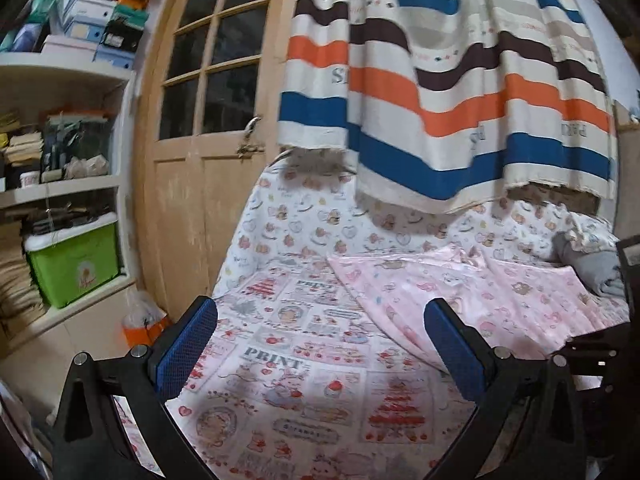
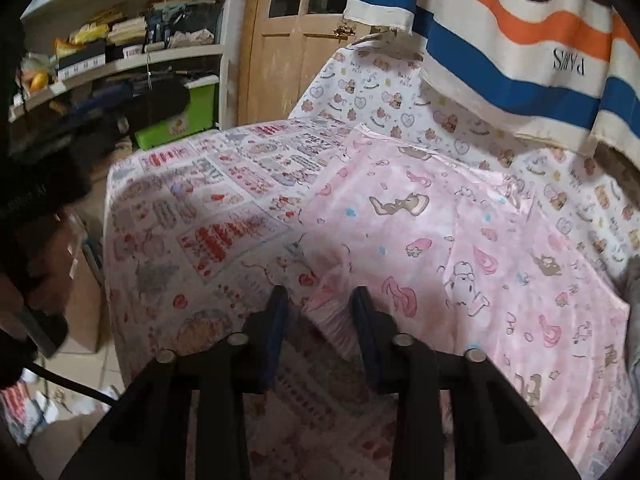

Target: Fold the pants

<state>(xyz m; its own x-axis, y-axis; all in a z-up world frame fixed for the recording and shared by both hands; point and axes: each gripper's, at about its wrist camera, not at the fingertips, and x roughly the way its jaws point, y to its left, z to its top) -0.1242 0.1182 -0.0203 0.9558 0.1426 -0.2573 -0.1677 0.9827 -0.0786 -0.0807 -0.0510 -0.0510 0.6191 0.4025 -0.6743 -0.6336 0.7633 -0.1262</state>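
We are looking at pink pants [image 2: 460,240] with cartoon prints lying spread flat on the bed sheet [image 1: 304,364], toward the right and far side of the bed, with a far edge reaching the cushion cover [image 1: 320,216] that is standing up behind. Our left tongs [image 1: 320,346] are gaping wide, holding nothing, hovering over the bare printed sheet just left of the pants; its right pad [image 1: 452,348] is sitting in front of the pants' near-left edge, contact unclear. Our right tongs [image 2: 320,312] are partly closed, with a bunched bit of the pants' near-left corner lying between the blue pads [image 2: 278,336]; we cannot tell whether they are actually pinching the fabric. A striped curtain [image 1: 460,92] is hanging above the far side of the bed. A wooden door [image 1: 208,120] is standing at far left, next to shelves [image 1: 60,184] packed with boxes, including a green box [image 1: 74,264]. A grey cloth [image 1: 600,272] is lying at the far right.
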